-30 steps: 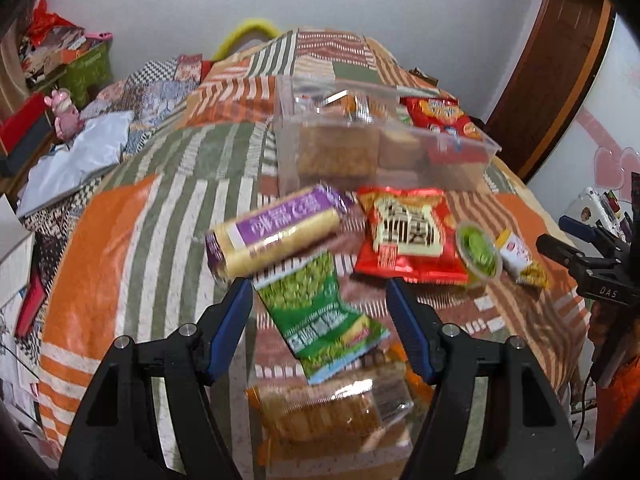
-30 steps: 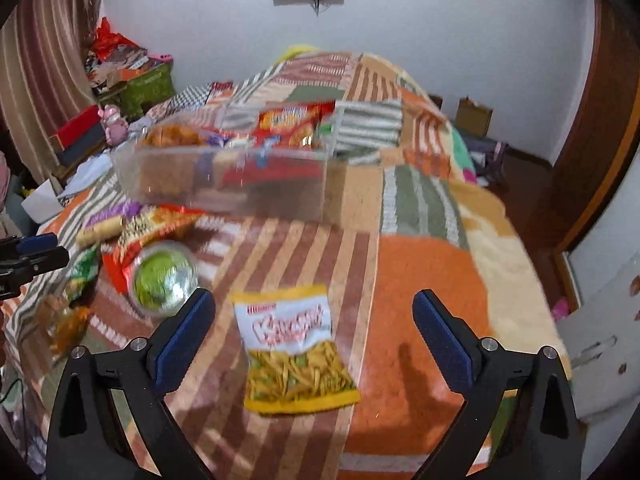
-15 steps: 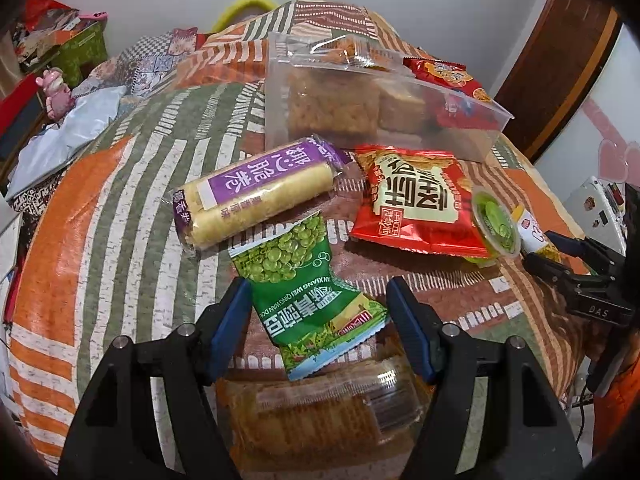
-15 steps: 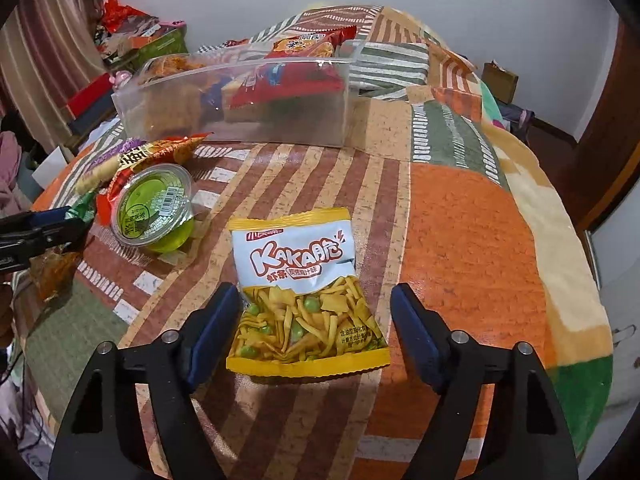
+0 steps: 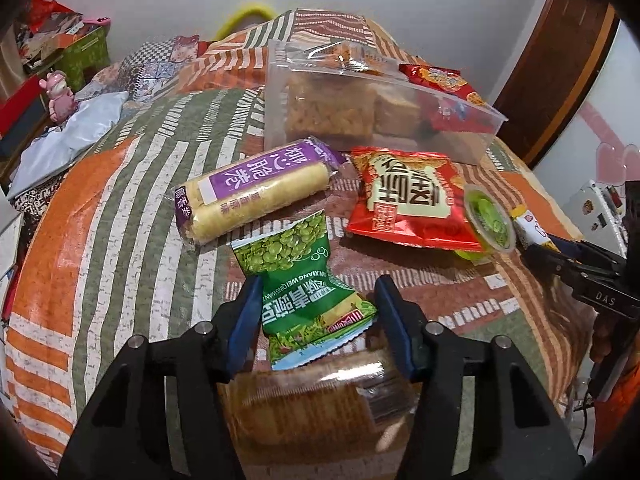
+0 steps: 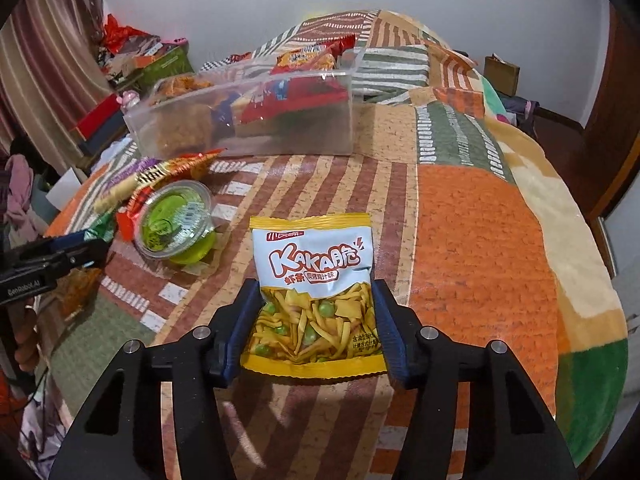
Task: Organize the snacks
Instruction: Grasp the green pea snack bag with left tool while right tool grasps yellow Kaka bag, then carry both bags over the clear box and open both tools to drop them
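My left gripper (image 5: pixel 318 304) has its jaws on both sides of a green pea snack bag (image 5: pixel 308 288) lying on the bed; the left pad touches it, the right stands a little apart. My right gripper (image 6: pixel 316 308) has closed in on a yellow and white KAKA snack bag (image 6: pixel 314 292), both pads at its edges. A clear plastic bin (image 5: pixel 384 116) with several snacks inside stands behind; it also shows in the right wrist view (image 6: pixel 256 116). A purple roll pack (image 5: pixel 256 192), a red bag (image 5: pixel 408 196) and a green jelly cup (image 6: pixel 174 220) lie between.
A clear cracker pack (image 5: pixel 316 396) lies under my left gripper. The patchwork blanket (image 6: pixel 480 220) covers the bed. Boxes and clutter (image 5: pixel 60 52) stand at the far left. A wooden door (image 5: pixel 568 60) is at the right.
Both grippers have moved forward and down over their bags, and the jaws of both have narrowed around them.
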`<state>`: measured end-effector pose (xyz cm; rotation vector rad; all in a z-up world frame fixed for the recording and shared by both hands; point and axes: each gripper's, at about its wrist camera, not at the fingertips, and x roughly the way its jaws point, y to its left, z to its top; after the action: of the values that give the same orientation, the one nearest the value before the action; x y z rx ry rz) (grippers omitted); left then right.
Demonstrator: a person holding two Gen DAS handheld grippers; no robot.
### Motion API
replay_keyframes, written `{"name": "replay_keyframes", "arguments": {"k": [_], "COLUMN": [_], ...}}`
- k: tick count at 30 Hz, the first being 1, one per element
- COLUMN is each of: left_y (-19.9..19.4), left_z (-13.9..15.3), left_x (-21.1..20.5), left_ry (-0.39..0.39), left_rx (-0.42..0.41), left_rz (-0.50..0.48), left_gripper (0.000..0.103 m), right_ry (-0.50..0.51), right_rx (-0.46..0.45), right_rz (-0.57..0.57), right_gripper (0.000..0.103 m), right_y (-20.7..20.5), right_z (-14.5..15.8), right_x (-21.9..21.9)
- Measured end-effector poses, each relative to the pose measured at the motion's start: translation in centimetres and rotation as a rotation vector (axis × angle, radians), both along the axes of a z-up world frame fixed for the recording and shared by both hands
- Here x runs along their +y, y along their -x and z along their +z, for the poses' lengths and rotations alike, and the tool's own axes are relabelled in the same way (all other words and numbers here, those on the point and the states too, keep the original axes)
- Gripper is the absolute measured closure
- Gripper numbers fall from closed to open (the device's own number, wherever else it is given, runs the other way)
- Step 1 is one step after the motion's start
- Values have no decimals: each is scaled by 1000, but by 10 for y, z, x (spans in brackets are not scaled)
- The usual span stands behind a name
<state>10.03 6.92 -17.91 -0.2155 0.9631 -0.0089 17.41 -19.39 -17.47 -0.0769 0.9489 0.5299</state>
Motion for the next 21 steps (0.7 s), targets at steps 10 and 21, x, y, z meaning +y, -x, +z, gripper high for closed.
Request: {"name": "replay_keyframes", "arguments": {"k": [10,21], "left_y": [10,9], "left_z": [18,68], "left_x": [-5,-4], "left_ry": [2,14], "left_rx": [-46,-174], "left_rz": [-18,-23], "left_gripper": [57,57], "right_ry": [-34,-79], "right_rx": [-77,-170], "right_rz": [4,6], "right_gripper": [53,53], "right_y": [7,-3], "right_z": [26,59], "right_x": [4,19]}}
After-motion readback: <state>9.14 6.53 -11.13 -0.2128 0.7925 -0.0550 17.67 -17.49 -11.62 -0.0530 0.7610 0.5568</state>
